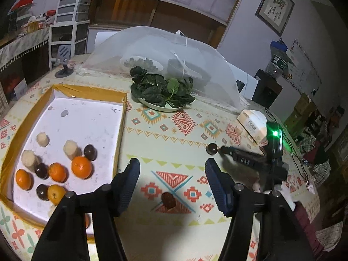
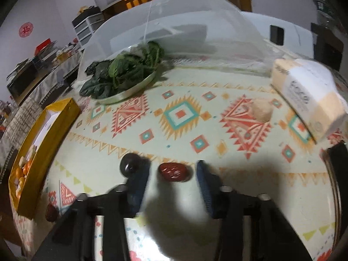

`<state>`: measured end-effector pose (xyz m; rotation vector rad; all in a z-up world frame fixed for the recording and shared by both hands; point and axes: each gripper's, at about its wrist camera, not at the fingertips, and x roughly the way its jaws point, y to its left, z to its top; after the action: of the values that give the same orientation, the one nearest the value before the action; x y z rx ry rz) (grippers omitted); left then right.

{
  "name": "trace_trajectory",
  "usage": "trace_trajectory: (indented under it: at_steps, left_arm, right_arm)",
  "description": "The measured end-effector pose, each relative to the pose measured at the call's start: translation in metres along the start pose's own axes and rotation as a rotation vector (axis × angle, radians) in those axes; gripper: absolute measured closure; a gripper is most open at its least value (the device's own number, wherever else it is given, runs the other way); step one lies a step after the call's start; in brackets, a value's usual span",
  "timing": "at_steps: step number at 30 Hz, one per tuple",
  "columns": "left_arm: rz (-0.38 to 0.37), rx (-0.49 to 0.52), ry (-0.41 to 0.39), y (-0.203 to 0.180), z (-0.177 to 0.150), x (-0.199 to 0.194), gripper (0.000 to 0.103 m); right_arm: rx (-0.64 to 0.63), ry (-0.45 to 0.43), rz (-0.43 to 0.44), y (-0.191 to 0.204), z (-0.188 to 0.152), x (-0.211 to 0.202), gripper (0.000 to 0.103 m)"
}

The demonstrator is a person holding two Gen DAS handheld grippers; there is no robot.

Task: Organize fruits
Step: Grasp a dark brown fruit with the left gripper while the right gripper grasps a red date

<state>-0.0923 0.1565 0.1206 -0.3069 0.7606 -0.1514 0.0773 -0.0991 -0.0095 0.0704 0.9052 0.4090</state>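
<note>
1. Both pairs of jaws stand spread and hold nothing.
2. Left gripper (image 1: pixel 171 171) hangs over the patterned bench (image 1: pixel 165 137), with a red date (image 1: pixel 168 200) lying on the cloth below, between its fingers and touching neither.
3. Right gripper (image 2: pixel 173 171) is low over the bench; a second date (image 2: pixel 174 171) lies between its fingertips, apart from both as far as I can tell through the blur.
4. A dark round fruit (image 2: pixel 129 165) sits just beside the tip of the right gripper's left finger.
5. In the left view, the right gripper (image 1: pixel 230 151) reaches in from the right, its tip next to that same dark fruit.
6. A gold-edged tray (image 1: pixel 87 91) lies on the bench's left side. Inside it are oranges (image 1: pixel 81 167), more dark round fruits (image 1: pixel 90 151) and pale stubby pieces (image 1: pixel 70 149), all gathered at the near end.
7. One more pale piece (image 2: pixel 262 111) lies loose on the bench near a tissue pack (image 2: pixel 308 95).
8. Farther back, a plate of greens (image 1: pixel 163 89) stands just in front of a mesh dome (image 1: pixel 156 47) that covers dishes.
</note>
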Motion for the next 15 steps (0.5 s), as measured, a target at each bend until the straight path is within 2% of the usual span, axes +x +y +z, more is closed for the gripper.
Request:
trace_trajectory:
  at_steps: [2, 4, 8, 10, 15]
  left_arm:
    - [-0.006, -0.003, 0.010, -0.004, 0.004, 0.010, 0.041]
    - [-0.020, -0.002, 0.026, -0.010, 0.009, 0.023, 0.041]
    - [-0.022, 0.032, 0.089, -0.028, 0.014, 0.063, 0.041]
    - [-0.024, 0.039, 0.123, -0.035, 0.016, 0.083, 0.041]
    - [-0.034, 0.057, 0.172, -0.055, 0.021, 0.132, 0.041]
  right_arm:
    - [-0.014, -0.004, -0.018, 0.004, -0.003, -0.002, 0.077]
    - [-0.014, -0.004, -0.015, 0.006, -0.006, -0.004, 0.085]
    - [0.029, -0.017, -0.013, 0.001, -0.013, -0.013, 0.087]
    - [0.040, -0.018, -0.015, -0.002, -0.017, -0.017, 0.091]
    - [0.060, 0.002, -0.039, -0.011, -0.017, -0.019, 0.091]
